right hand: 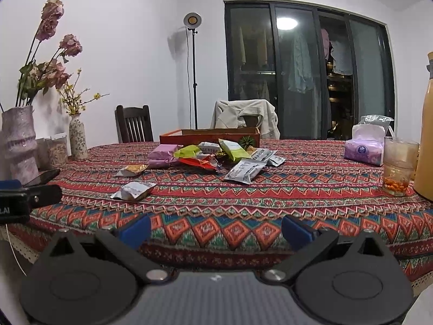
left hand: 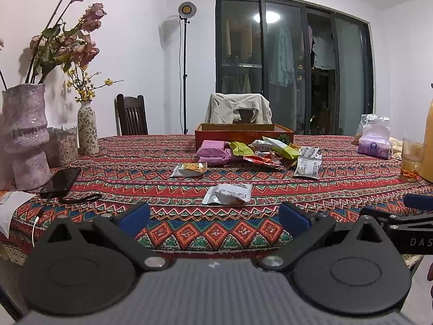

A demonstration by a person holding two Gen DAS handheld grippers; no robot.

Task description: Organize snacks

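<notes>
Silver snack pkt (left hand: 228, 194) lies flat, long axis left-right w/ both tongs (left hand: 214, 219) (right hand: 216, 230) spread.

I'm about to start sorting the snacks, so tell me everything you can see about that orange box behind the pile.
The orange box is a shallow, open-topped rectangular tray, cardboard by its look, with a green round emblem printed near its right end. It rests flat on the patterned tablecloth toward the table's far side, in front of the chair draped with a beige jacket. The snack pile lies against its front wall. Its inside is hidden.

Left tongs (left hand: 213, 220) and right tongs (right hand: 215, 228) gape wide.
</notes>
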